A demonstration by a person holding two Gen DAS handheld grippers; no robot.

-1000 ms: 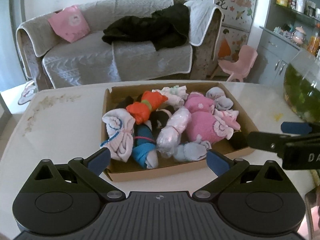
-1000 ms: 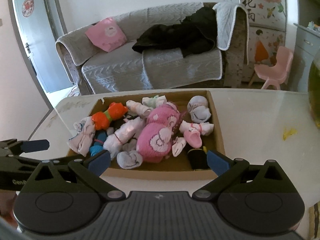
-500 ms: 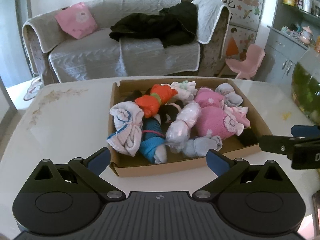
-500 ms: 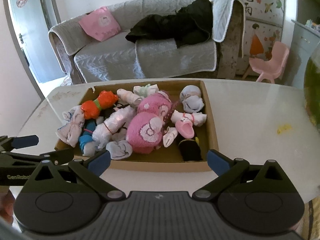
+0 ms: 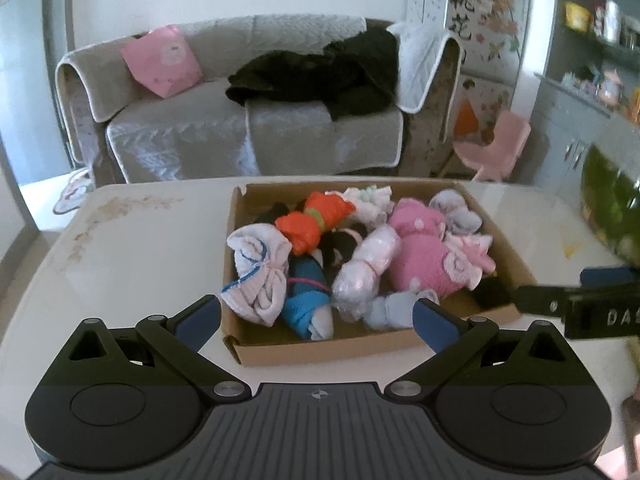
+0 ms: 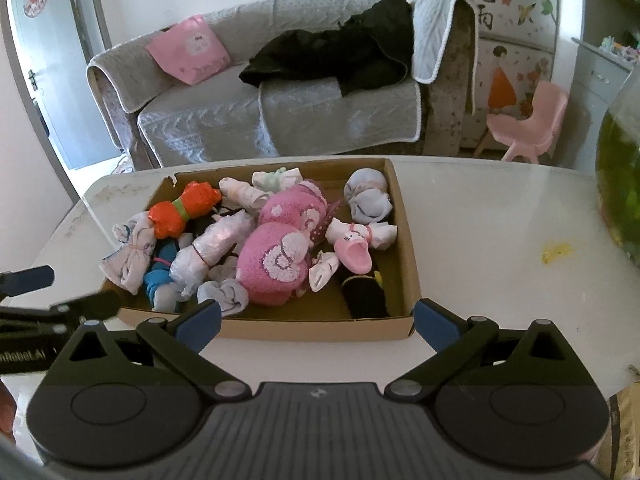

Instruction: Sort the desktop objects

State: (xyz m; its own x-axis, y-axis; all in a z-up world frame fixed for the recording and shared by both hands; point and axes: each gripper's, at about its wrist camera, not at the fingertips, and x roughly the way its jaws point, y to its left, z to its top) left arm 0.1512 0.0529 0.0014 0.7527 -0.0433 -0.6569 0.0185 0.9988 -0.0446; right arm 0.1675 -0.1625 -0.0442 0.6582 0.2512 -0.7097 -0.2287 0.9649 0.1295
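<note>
A brown cardboard box [image 5: 320, 350] sits in the middle of the white table [image 5: 132, 264], and it is full of rolled-up socks: an orange pair [image 5: 316, 220], a blue pair [image 5: 308, 300], a big fuzzy pink pair [image 6: 276, 264] and a black pair [image 6: 364, 296] in the near right corner. The left gripper [image 5: 316, 320] hangs just in front of the box with its blue fingertips [image 5: 198, 318] spread wide and holding nothing. The right gripper [image 6: 316, 320] does the same at the near edge of the box, wide apart and empty too.
</note>
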